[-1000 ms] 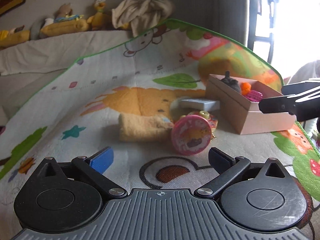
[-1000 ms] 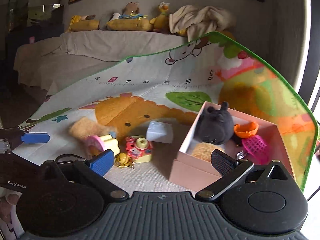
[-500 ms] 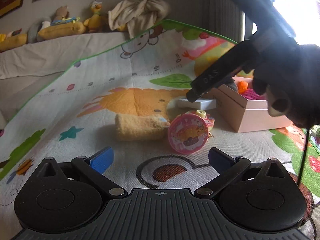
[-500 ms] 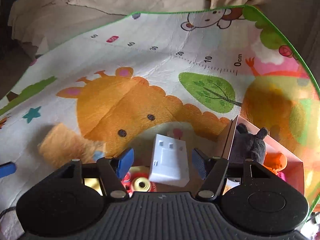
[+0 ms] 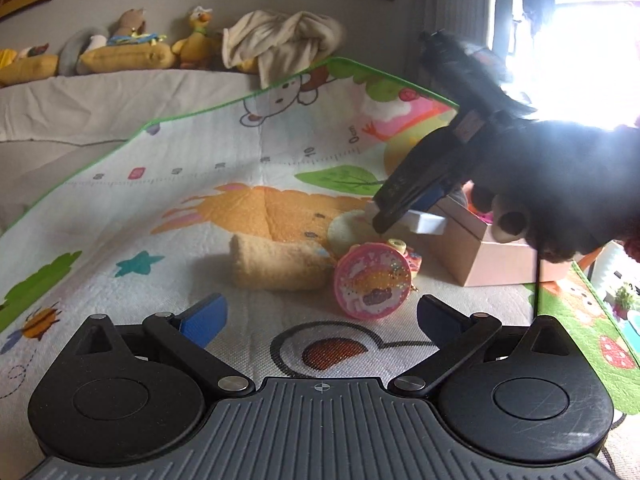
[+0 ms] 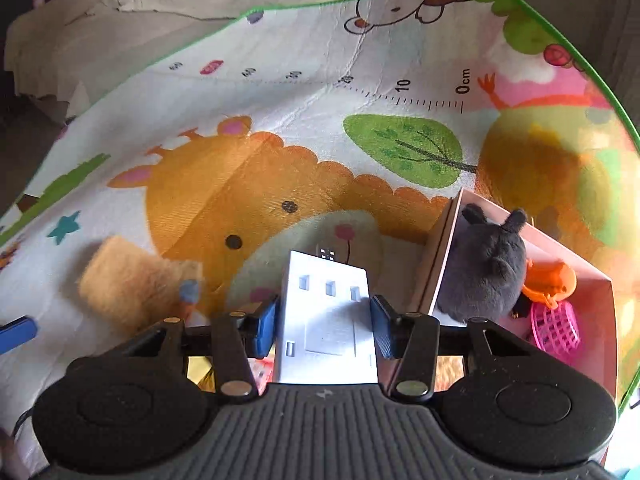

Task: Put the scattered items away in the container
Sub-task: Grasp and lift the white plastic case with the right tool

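Note:
A white rectangular block (image 6: 326, 320) lies on the play mat just left of the pink cardboard box (image 6: 440, 256). My right gripper (image 6: 324, 326) straddles it, jaws closing, with both blue pads against its sides. From the left wrist view the same block (image 5: 426, 223) shows under the right gripper (image 5: 404, 204), held by a gloved hand. My left gripper (image 5: 320, 316) hovers open and empty, low over the mat. In front of it sit a round pink glitter toy (image 5: 374, 282) and a rolled tan towel (image 5: 280, 266). The box holds a grey plush (image 6: 484, 276), an orange cup (image 6: 550, 280) and a pink basket (image 6: 556, 330).
The colourful play mat (image 5: 160, 208) runs up onto a bed at the back, where soft toys (image 5: 128, 52) and a crumpled cloth (image 5: 280, 40) line the wall. A small pink and yellow toy (image 5: 402, 248) sits behind the round one. A bright window (image 5: 580, 40) is at right.
The right gripper swung left from over the box, tipped down over the white block, and its jaws narrowed from wide open onto the block's sides. The left gripper stayed put.

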The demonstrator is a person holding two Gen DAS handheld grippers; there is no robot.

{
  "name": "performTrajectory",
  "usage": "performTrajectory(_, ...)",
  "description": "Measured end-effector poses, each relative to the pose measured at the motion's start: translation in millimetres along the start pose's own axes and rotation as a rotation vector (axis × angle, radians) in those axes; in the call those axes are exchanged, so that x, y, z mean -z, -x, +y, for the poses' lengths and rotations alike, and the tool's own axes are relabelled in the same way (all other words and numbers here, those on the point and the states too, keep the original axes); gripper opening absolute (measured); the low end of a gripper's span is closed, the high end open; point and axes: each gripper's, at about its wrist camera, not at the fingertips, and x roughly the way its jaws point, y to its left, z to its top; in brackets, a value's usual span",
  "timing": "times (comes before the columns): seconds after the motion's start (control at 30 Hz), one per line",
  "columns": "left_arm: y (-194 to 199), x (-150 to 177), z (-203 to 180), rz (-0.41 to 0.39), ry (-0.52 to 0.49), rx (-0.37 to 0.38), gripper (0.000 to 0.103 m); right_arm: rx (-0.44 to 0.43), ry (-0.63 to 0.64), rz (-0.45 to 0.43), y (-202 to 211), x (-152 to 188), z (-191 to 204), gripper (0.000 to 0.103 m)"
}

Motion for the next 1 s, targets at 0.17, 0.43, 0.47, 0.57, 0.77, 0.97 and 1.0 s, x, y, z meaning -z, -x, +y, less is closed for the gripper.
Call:
performTrajectory(0.17,-5.0,-1.8,-0.1,0.035,0.005,-0.020,0.103,-0.003,0.010,-0.109,65.3,67.3,-3.7,0.048)
performTrajectory(0.43,-25.0,-5.8,3.4,0.166,0.026,-0.036,0.103,0.087,-0.042,-0.237,87.4,165.3,-6.4,0.073)
performTrajectory(0.47,-25.9,-5.6,1.6,0.171,0.015,-0.044,0.103,0.062,-0.085,-0.246,88.0,174.3,-8.1,0.076)
performTrajectory(0.57,-29.1,-4.7,-6.8,0.191,-0.038,-0.078,0.103,-0.022,-0.183,-0.263,87.4,196.7,-7.6,0.084)
performTrajectory(0.77,-20.7,-2.4,-8.3,0.135,-0.028,-0.153,0.103,-0.004,-0.157,-0.281,77.8,205.5,3.0,0.087)
performTrajectory(0.97,-26.3,-6.1,-9.2,0.169,-0.036,-0.161,0.103,0.068,0.000,-0.225,65.9,199.5,-11.7,0.087)
performTrajectory(1.0,-29.9,-7.0,-9.7,0.191,-0.038,-0.166,0.103,0.082,0.016,-0.214,65.5,199.6,-17.3,0.087)
